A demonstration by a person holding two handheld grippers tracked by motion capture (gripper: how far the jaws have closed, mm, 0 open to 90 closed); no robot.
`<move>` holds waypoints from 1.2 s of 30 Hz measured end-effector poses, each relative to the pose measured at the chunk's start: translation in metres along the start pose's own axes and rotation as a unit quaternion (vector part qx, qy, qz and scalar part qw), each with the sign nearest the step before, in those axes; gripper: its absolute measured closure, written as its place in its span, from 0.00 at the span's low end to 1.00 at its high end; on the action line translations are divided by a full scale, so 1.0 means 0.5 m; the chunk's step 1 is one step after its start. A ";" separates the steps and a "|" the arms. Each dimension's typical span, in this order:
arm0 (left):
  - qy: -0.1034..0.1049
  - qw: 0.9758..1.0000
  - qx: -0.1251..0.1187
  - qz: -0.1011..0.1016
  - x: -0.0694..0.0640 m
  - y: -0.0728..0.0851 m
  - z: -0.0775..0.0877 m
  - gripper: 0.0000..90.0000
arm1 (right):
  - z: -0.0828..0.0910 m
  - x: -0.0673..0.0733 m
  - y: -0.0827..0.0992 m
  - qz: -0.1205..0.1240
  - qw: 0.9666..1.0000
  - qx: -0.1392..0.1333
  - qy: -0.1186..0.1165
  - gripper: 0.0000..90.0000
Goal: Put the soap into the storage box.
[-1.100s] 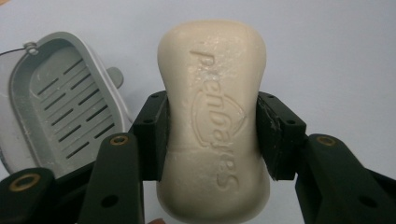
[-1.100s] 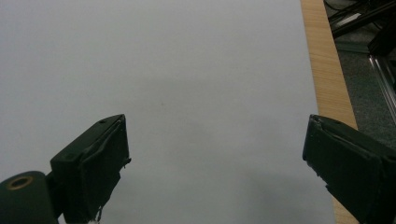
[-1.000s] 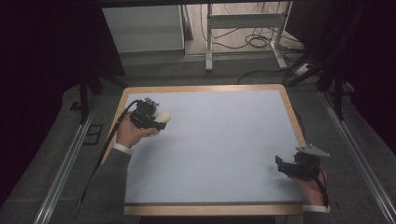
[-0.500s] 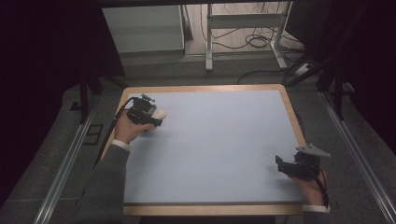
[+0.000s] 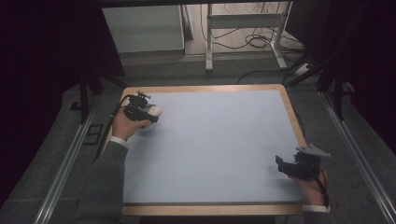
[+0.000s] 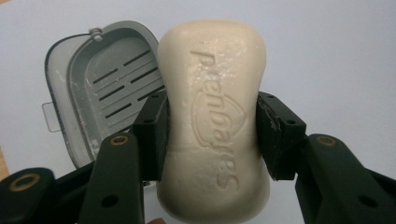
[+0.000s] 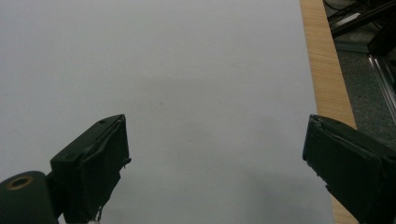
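A cream bar of soap [image 6: 215, 121] with embossed lettering sits squeezed between the jaws of my left gripper [image 6: 211, 109], which is shut on it. Just beyond and to the left of it, a grey slotted soap dish [image 6: 105, 79] lies open on the pale mat. In the high view the left gripper [image 5: 140, 111] hovers at the far left of the table with the soap [image 5: 154, 111] at its tip. My right gripper [image 5: 280, 163] rests near the table's front right, and in its own view the right gripper [image 7: 215, 149] is open on nothing.
The pale blue mat [image 5: 215, 140] covers the table inside a wooden rim [image 5: 205, 87]. The wooden edge [image 7: 327, 79] runs close to the right gripper. Beyond the table stand a white cabinet [image 5: 142, 28] and a metal frame with cables [image 5: 243, 32].
The left gripper has carried the soap a little farther away and to the left. The right gripper has stayed put.
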State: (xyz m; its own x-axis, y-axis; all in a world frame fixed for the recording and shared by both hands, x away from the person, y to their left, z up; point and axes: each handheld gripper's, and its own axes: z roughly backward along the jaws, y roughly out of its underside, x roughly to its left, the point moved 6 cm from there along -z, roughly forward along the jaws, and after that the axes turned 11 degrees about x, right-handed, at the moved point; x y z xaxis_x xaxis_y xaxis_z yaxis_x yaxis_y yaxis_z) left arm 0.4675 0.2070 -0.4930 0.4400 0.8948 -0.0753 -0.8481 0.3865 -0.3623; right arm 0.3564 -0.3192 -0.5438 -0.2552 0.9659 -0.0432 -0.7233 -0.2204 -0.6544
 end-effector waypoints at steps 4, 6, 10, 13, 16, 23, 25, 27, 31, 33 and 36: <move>-0.001 1.000 -0.001 0.006 0.008 -0.002 0.000 0.55 | -0.001 -0.001 0.000 -0.001 1.000 0.000 0.000 0.08; -0.002 1.000 -0.001 0.012 0.016 -0.003 0.000 0.55 | -0.001 -0.001 0.001 -0.001 1.000 0.001 0.000 0.08; -0.003 1.000 -0.001 0.018 0.024 -0.004 -0.001 0.55 | -0.001 -0.001 0.001 0.000 1.000 0.001 0.001 0.08; -0.004 1.000 -0.001 0.024 0.032 -0.006 -0.004 0.55 | 0.000 -0.001 0.001 -0.001 1.000 0.001 0.001 0.08; -0.007 0.999 -0.001 0.032 0.041 -0.008 -0.008 0.55 | -0.001 -0.001 0.001 -0.001 1.000 0.001 0.001 0.08; -0.014 0.999 0.010 0.047 0.058 -0.012 -0.028 0.55 | -0.001 -0.002 0.002 -0.001 1.000 0.002 0.002 0.08; -0.014 0.999 0.014 0.048 0.061 -0.013 -0.034 0.55 | -0.001 -0.003 0.002 -0.001 1.000 0.002 0.002 0.08; -0.017 0.998 0.014 0.051 0.063 -0.015 -0.042 0.55 | -0.002 -0.003 0.002 -0.001 1.000 0.003 0.002 0.08; -0.020 0.998 0.014 0.056 0.066 -0.017 -0.048 0.55 | -0.003 -0.003 0.003 -0.001 1.000 0.004 0.003 0.08; -0.022 0.998 0.014 0.058 0.068 -0.018 -0.050 0.55 | -0.002 -0.003 0.003 -0.001 1.000 0.003 0.003 0.08; -0.024 0.998 0.018 0.063 0.073 -0.018 -0.056 0.55 | -0.002 -0.004 0.003 -0.001 1.000 0.003 0.003 0.08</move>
State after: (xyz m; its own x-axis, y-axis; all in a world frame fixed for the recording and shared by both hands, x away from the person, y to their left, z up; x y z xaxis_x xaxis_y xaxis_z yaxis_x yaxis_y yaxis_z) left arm 0.4995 0.2298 -0.5184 0.3145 0.9464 -0.0731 -0.9063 0.2765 -0.3197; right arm 0.3563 -0.3213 -0.5453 -0.2492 0.9673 -0.0465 -0.7276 -0.2188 -0.6501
